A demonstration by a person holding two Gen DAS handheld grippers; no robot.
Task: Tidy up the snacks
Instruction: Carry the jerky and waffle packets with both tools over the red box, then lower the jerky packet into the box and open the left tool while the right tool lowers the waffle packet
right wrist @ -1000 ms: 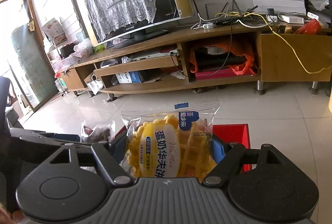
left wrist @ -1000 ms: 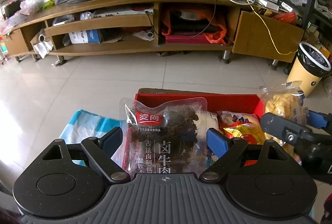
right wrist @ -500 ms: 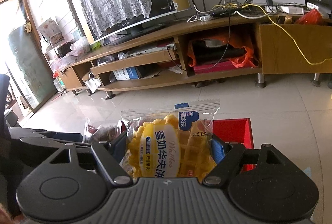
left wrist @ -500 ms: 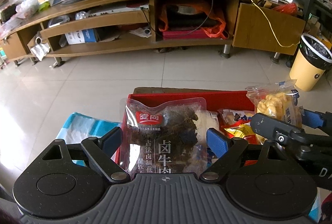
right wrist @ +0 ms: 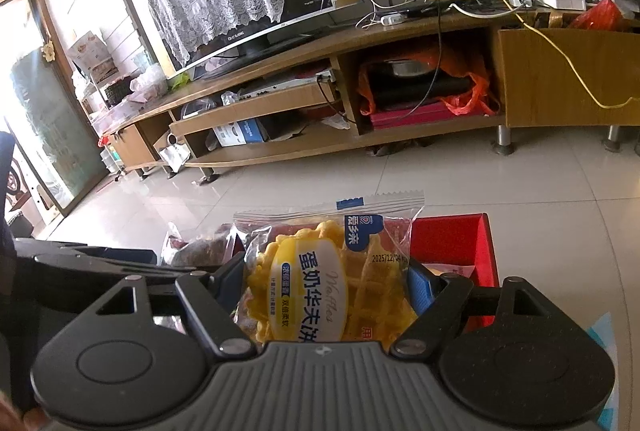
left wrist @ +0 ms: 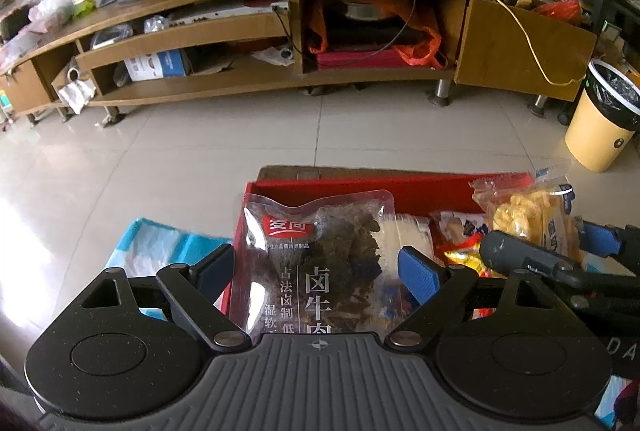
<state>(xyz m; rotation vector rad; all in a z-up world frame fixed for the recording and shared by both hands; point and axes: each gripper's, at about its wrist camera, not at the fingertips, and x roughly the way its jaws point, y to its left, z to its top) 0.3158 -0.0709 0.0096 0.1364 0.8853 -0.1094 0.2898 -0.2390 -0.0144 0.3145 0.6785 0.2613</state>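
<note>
I hold the braised beef pouch (left wrist: 316,263) in my left gripper (left wrist: 316,271), waffle bag (right wrist: 332,279) in my right gripper (right wrist: 328,283); both upright, red box (left wrist: 400,187) at 12 o'clock, just below.

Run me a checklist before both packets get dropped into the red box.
1. Left gripper shut on beef jerky packet: ok.
2. Right gripper shut on waffle packet: ok.
3. Red box under the jerky: ok.
4. Box beneath the waffle: cannot tell; only its right corner shows.
5. Free space among the snack packs already in the box: cannot tell.
</note>
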